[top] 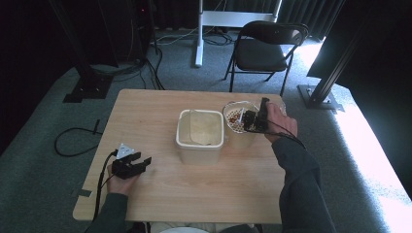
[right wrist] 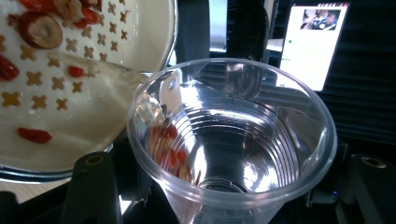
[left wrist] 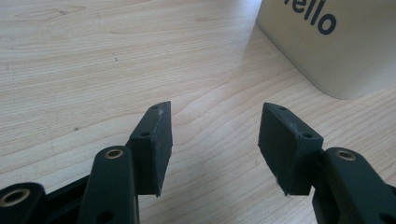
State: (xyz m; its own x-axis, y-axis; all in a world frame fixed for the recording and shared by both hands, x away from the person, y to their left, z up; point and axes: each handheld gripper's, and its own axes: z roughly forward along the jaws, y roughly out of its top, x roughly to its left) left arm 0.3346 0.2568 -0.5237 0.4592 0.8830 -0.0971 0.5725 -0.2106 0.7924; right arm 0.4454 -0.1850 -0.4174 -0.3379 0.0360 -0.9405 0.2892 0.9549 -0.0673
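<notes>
Right gripper (top: 256, 120) clamped on a clear plastic cup (right wrist: 233, 140), jaws either side of its wall low in the right gripper view; cup held off the table, tilted, mouth toward the camera. Cup looks empty; red reflections show on its inner wall. Cup rim sits just beside a white strainer bowl (right wrist: 140, 28), whose floor has cross-shaped holes and carries red berries (right wrist: 35, 135) and one round reddish slice (right wrist: 41, 29); whether rim and bowl touch, cannot tell. In the high view the bowl (top: 232, 108) stands at the far right of the wooden table (top: 145, 116), with the right hand just to its right. A cream square tub (top: 200, 144) sits mid-table, just left of the bowl. Left gripper (top: 135, 164) rests near the front left corner of the table, well apart from the tub; jaws spread wide, nothing between them, bare wood beneath. Black folding chair (top: 265, 48) beyond the table.
</notes>
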